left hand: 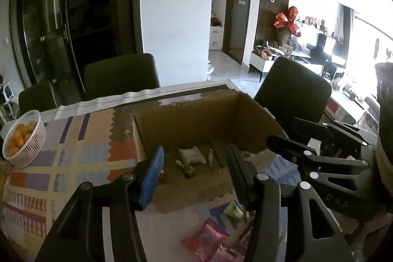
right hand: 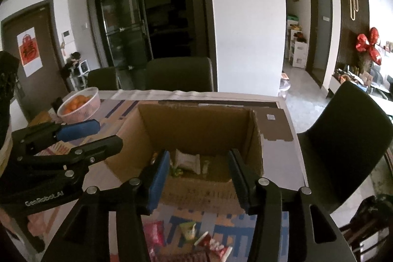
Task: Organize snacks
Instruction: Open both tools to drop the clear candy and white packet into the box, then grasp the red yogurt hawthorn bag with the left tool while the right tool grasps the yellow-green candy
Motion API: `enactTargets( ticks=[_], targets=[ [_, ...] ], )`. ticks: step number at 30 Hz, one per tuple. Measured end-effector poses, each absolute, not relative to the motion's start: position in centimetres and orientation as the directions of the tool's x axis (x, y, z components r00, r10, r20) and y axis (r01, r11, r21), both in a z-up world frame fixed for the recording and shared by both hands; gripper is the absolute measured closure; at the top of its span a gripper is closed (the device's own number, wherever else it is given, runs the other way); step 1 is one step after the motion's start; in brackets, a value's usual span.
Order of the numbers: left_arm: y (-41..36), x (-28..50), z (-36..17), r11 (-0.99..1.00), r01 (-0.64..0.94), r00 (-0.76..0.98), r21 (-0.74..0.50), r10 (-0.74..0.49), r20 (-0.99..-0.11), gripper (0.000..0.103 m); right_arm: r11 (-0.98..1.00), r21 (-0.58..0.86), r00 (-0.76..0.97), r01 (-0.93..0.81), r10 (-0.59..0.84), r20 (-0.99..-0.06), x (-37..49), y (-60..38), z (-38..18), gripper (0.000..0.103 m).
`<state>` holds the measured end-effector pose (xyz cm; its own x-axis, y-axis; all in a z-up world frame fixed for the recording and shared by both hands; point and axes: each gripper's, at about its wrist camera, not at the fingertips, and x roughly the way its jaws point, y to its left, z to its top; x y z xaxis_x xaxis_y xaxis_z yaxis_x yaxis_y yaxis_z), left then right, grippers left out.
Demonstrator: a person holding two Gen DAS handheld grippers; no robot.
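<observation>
An open cardboard box (left hand: 196,119) stands on the patterned table; it also shows in the right wrist view (right hand: 196,124). A white snack packet (left hand: 191,156) (right hand: 188,160) and other small snacks lie on its floor. My left gripper (left hand: 194,173) is open and empty, held above the box's near edge. My right gripper (right hand: 200,178) is open and empty, also above the near edge. Loose snacks lie on the table in front of the box: a red packet (left hand: 206,237) (right hand: 153,232), a green packet (left hand: 233,210) (right hand: 189,228) and a red-and-white packet (right hand: 212,243).
A white basket of oranges (left hand: 23,139) (right hand: 79,103) stands at the table's left. Dark chairs stand behind the table (left hand: 120,75) and at its right (right hand: 343,139). The right gripper shows in the left wrist view (left hand: 319,154), the left gripper in the right wrist view (right hand: 61,144).
</observation>
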<state>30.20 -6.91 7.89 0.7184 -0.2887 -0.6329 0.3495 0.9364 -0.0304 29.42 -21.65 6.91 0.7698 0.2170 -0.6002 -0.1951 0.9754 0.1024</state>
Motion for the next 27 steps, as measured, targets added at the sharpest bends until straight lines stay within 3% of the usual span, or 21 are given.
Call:
enactTargets(
  ticks=[11,27],
  targets=[
    [-6.4,27.0,6.6,0.928,0.372,0.699,0.003,-0.278,-0.659,0.047,0.964,0.092,0.719,-0.250,0.249,-0.649,26.9,-21.1,6.0,0.053],
    [-5.8,25.1,0.5,0.902,0.431,0.595,0.027,-0.262,-0.760,0.047,0.945,0.038,0.612,-0.324,0.240,-0.753,25.8,-19.2,1.0,0.053]
  ],
)
